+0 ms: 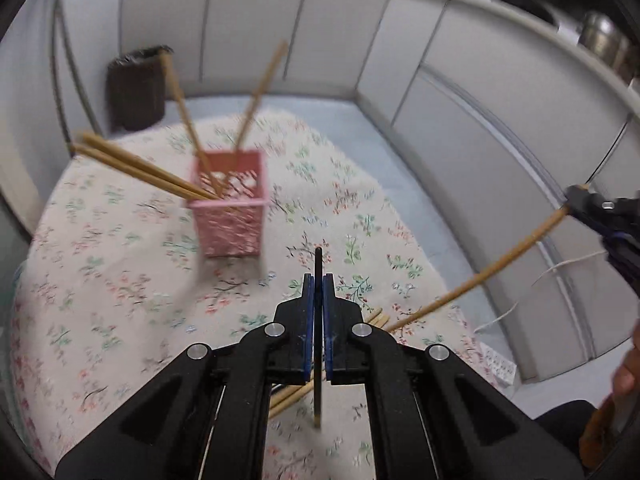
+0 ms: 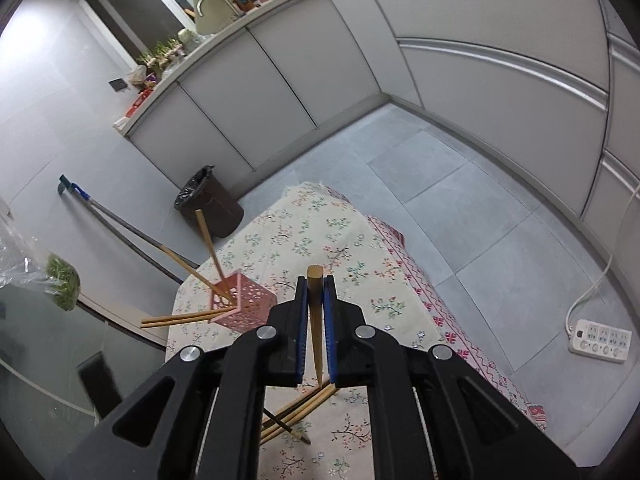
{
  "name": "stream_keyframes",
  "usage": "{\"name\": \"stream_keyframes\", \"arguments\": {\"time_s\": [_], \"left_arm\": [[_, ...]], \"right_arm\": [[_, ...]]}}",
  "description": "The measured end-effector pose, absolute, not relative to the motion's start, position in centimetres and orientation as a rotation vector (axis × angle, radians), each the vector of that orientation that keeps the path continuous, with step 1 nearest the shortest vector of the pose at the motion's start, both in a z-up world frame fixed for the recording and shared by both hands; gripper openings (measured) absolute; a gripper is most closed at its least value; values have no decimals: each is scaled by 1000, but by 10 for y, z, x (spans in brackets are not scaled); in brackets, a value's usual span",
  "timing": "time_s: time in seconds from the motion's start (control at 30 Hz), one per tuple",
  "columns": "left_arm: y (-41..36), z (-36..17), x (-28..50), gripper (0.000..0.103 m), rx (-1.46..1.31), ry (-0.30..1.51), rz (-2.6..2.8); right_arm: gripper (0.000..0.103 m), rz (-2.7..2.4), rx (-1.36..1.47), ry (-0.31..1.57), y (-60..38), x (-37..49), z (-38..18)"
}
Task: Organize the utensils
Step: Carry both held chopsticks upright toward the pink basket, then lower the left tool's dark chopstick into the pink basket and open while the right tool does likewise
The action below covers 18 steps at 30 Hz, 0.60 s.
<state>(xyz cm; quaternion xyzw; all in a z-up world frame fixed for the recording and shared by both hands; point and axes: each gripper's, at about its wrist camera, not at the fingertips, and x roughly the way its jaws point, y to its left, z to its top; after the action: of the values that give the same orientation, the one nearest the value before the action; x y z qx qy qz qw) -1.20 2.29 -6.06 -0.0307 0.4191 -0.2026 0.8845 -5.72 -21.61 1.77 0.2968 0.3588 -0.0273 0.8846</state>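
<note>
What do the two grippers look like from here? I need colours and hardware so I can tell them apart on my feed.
They look identical. The left gripper and right gripper both have matte black plastic linkage arms with triangular cut-outs, round silver pivot pins and flat fingers lined with blue pads. No labels or cables show on either. At the left view's right edge a bare hand appears; no sleeve is visible.

Open tablecloth point(image 1: 120, 300) around pink holder point(image 1: 230, 208), its mouth crossed by splayed chopsticks point(image 1: 140, 166).
</note>
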Motion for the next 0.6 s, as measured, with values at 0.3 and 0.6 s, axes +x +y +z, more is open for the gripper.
{"name": "stream_keyframes", "arguments": {"time_s": [0.3,0.6], "left_arm": [[58,34,-17,3,-167,622,-409],[70,85,47,3,-227,487,-329]], "right_arm": [[8,-38,582,648,-199,-37,75],[8,14,590,519,-189,16,124]]}}
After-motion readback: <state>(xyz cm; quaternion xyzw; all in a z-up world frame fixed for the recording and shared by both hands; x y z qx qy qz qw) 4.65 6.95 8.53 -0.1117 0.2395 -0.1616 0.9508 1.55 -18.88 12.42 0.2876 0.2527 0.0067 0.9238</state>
